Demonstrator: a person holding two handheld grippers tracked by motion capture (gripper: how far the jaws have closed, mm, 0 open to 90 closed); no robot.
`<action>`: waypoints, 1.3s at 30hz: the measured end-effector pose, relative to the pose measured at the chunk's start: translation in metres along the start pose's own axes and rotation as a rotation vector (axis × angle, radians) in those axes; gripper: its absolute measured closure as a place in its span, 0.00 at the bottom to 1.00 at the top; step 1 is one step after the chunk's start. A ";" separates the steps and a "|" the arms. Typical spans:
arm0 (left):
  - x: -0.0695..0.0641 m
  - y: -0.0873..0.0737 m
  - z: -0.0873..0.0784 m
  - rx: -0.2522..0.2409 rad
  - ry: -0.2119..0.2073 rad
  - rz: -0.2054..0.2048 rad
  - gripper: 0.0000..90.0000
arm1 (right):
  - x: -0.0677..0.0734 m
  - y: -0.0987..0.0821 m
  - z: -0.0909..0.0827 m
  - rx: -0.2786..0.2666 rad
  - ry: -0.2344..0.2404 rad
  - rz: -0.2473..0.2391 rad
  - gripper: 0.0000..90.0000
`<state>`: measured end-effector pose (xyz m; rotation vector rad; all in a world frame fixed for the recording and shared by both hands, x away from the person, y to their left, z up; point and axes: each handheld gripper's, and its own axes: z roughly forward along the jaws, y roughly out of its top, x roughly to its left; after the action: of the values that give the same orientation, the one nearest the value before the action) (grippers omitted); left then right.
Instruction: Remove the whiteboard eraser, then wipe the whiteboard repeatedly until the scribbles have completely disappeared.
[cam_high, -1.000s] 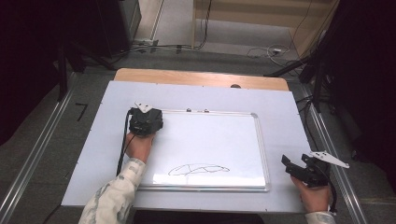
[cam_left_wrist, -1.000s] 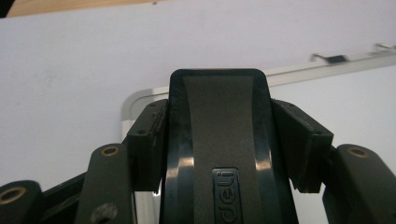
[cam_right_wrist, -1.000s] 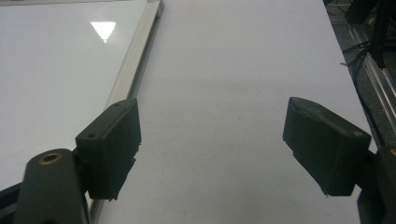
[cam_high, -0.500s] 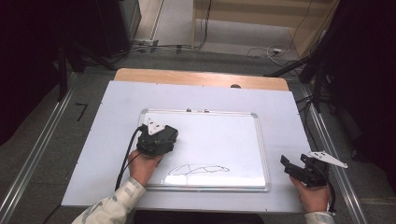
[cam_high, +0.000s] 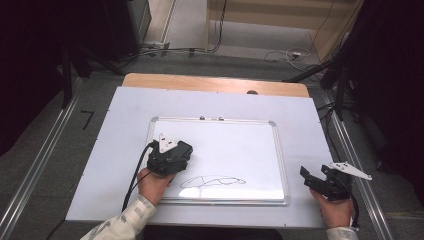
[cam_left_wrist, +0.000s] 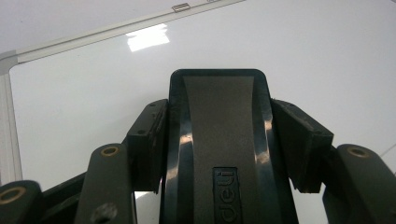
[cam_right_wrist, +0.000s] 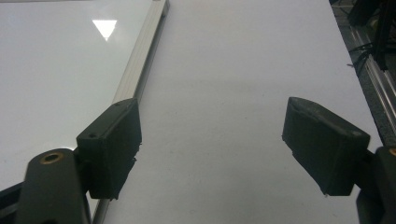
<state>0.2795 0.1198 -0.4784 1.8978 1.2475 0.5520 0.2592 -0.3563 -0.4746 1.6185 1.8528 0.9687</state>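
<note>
My left claw (cam_left_wrist: 219, 154) pinches a dark, felt-faced oblong eraser (cam_left_wrist: 218, 140) pointing lengthwise up the glossy whiteboard (cam_left_wrist: 327, 56).

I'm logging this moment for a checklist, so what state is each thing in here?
Left gripper: shut on the eraser, over the whiteboard.
Eraser: held between the fingers, felt side toward the camera.
Whiteboard: flat on the table, a black scribble not yet wiped.
Right gripper: open, nothing between its fingers, beside the board's right edge.
</note>
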 end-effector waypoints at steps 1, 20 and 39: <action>0.000 0.000 -0.001 -0.002 -0.001 -0.001 0.46 | 0.000 0.000 0.000 0.001 0.000 0.001 0.20; -0.003 -0.003 -0.008 -0.017 -0.009 -0.009 0.46 | 0.004 0.000 0.004 0.012 0.004 -0.008 0.21; -0.013 -0.007 -0.004 0.004 -0.024 0.012 0.46 | 0.005 0.000 0.004 0.012 0.003 -0.013 0.21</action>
<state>0.2671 0.1115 -0.4809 1.9106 1.2240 0.5320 0.2611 -0.3511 -0.4769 1.6105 1.8725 0.9567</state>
